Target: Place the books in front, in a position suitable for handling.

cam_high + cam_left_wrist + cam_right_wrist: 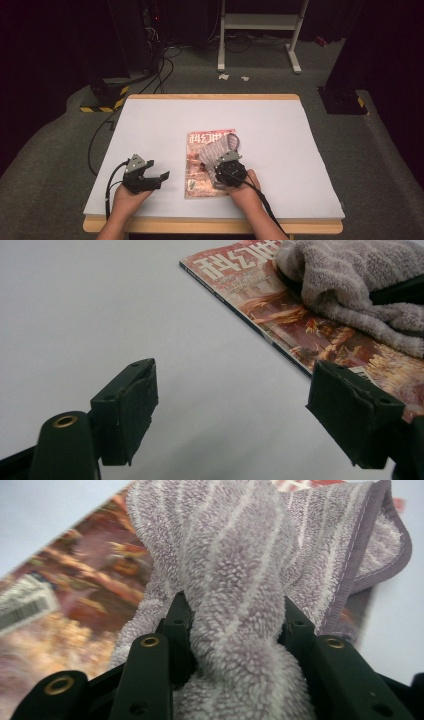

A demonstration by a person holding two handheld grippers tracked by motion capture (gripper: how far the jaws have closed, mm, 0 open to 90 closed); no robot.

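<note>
Towel (235,610) pinched in R gripper (235,630) over magazine (200,172), L gripper (240,412) spread, on table (150,125).

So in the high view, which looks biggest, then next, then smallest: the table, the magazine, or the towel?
1. Table, by far the biggest.
2. Magazine.
3. Towel, smallest; it lies bunched on the magazine, partly behind the right gripper clamping it, so spread out it could be larger.

Fluffy terry towel (235,580); seemingly glossy paper magazine (300,330).
</note>
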